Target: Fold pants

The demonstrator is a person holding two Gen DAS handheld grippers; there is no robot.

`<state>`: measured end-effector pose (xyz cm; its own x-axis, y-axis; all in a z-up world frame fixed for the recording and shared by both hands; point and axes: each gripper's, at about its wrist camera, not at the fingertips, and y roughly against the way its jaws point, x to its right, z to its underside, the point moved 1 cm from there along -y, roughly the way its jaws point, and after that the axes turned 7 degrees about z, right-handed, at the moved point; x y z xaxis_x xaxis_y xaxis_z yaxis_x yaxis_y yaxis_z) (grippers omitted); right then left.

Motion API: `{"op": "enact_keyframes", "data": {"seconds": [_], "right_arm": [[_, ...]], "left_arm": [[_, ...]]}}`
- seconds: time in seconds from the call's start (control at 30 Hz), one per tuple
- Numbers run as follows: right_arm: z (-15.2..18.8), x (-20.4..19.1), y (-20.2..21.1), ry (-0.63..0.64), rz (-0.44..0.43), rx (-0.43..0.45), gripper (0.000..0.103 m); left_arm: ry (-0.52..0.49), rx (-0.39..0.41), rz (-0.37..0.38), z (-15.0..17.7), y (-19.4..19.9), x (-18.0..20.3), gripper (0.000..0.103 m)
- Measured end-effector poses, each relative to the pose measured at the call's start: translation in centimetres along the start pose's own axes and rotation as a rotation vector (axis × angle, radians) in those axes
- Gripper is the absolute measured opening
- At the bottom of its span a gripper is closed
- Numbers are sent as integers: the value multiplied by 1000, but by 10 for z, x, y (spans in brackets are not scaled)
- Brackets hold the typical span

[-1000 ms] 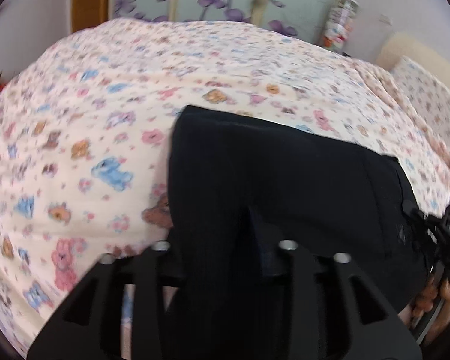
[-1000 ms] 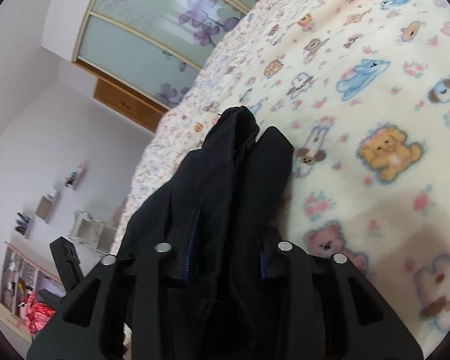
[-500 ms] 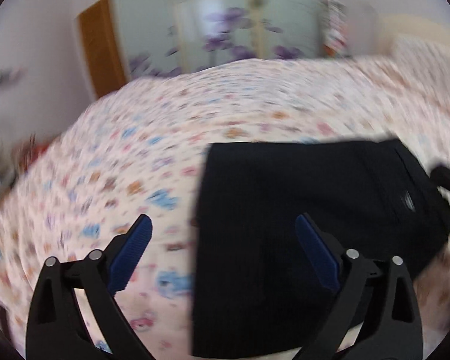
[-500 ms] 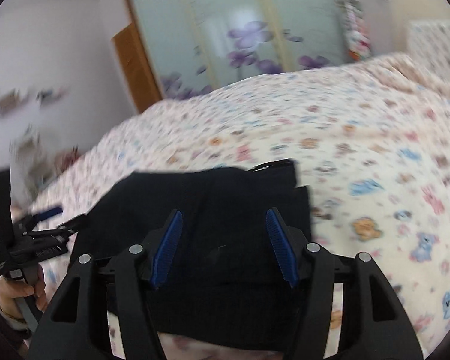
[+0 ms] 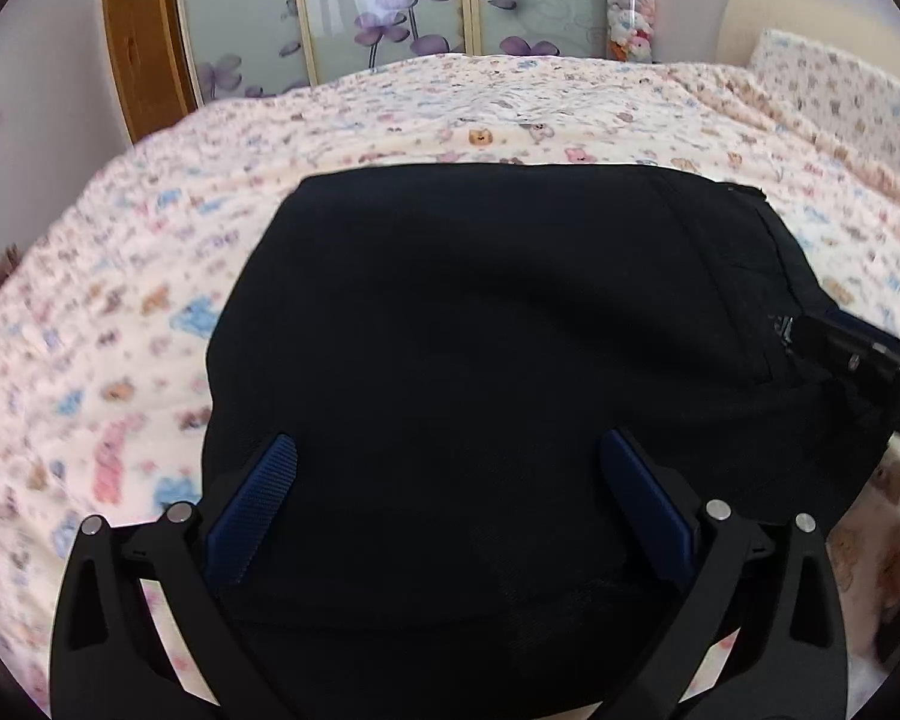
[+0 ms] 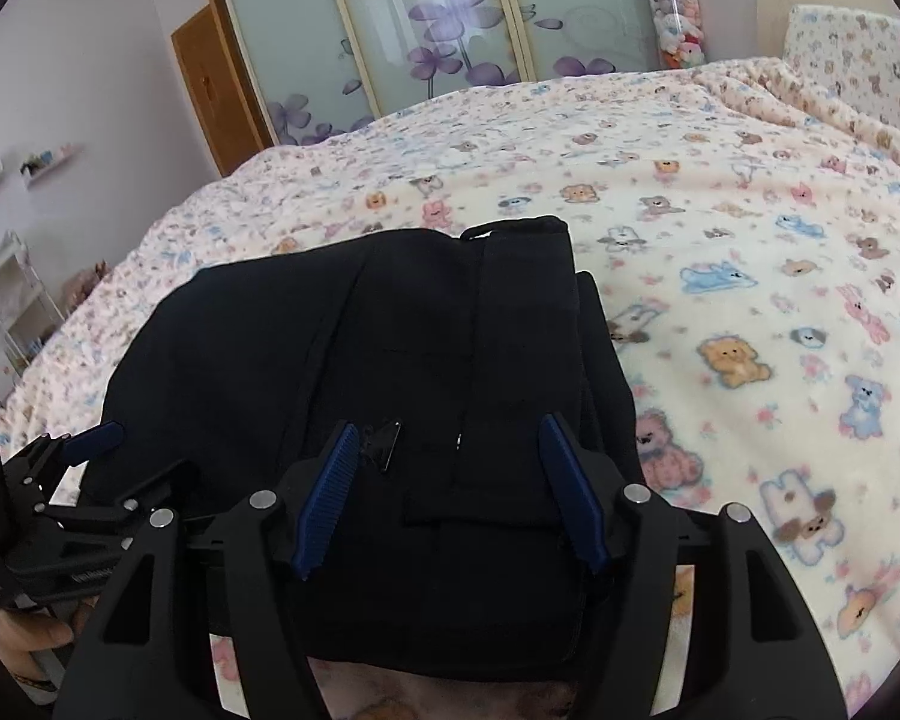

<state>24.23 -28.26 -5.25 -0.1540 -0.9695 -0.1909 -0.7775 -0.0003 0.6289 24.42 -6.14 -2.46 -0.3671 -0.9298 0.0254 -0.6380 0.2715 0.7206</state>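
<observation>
- One bed (image 5: 390, 120), covered with a teddy-bear print blanket (image 6: 750, 300).
- Black pants (image 5: 480, 360) lie folded into a compact block on the blanket, waistband (image 6: 516, 300) at the right-hand end.
- Left gripper (image 5: 444, 498): blue pads spread wide over the pants, gripping nothing.
- Right gripper (image 6: 450, 480): jaws parted above the waistband end, likewise empty.
</observation>
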Motion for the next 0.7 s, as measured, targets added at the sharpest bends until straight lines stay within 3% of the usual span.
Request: {"op": "enact_keyframes", "data": {"seconds": [0.27,0.37,0.43,0.57,0.7], "right_arm": [[-1,7,7,-44,-65,9,70],[-3,14,39,-80,-144,90,70],[1,10,59,-40,-150,132,70],[14,-13,67,92,-126,113,70],[29,-27,47,147,-76,9,73]], "left_arm": [[10,22,17,7,0,1,101],[22,49,27,9,21,-3,101],[25,92,40,13,37,-4,101],[22,145,54,19,53,3,101],[-5,69,47,24,34,10,101]]}}
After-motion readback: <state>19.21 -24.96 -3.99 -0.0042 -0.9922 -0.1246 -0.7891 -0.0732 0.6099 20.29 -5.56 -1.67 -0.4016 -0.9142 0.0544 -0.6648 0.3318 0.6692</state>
